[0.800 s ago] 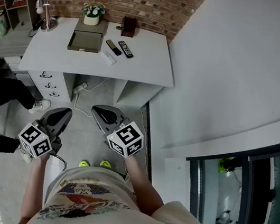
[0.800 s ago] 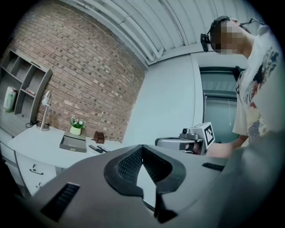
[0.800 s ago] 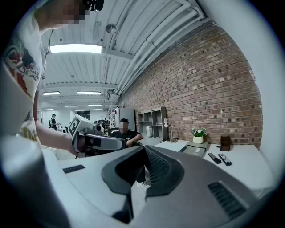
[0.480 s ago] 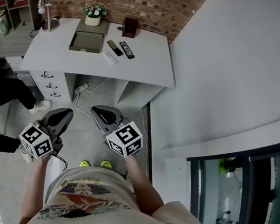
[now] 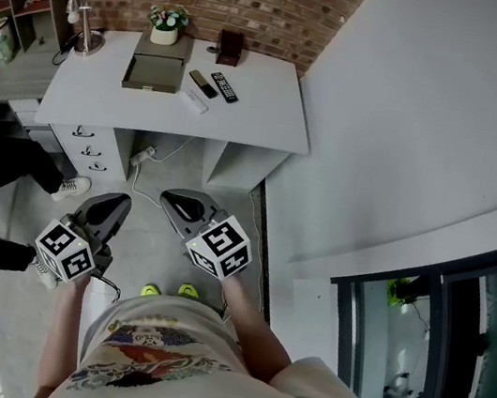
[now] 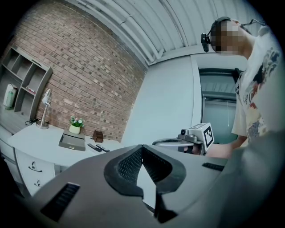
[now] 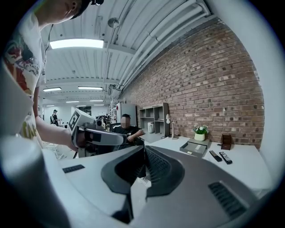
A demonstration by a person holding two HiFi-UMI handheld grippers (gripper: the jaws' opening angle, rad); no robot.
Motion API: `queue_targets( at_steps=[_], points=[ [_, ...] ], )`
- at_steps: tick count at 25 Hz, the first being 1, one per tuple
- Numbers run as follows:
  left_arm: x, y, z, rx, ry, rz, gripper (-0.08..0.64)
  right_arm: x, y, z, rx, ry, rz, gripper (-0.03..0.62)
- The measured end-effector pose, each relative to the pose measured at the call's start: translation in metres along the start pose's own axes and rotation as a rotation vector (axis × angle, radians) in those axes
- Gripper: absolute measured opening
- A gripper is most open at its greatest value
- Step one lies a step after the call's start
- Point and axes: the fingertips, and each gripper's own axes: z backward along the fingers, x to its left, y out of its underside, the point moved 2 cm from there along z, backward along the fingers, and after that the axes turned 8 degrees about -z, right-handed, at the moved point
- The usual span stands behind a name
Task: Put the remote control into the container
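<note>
My left gripper and right gripper both have their jaws pressed together on nothing, low over the floor near me. The remote control lies far off on the white desk, right of the grey container, well apart from both.

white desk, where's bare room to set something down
The white desk is bare on its right half, from the black button remote control to the right edge. Also bare: the front-left, between the silver desk lamp and the grey rectangular container. Crowded at the back middle: container, potted flowers, small brown box, other remotes.
</note>
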Motion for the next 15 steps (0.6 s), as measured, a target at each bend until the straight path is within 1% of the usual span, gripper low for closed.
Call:
queue_targets(
  at_steps=[15],
  points=[
    [-0.005, 0.004, 0.013, 0.001, 0.011, 0.013, 0.005, 0.009, 0.011, 0.002, 0.028, 0.013, -0.003, 0.012]
  ],
)
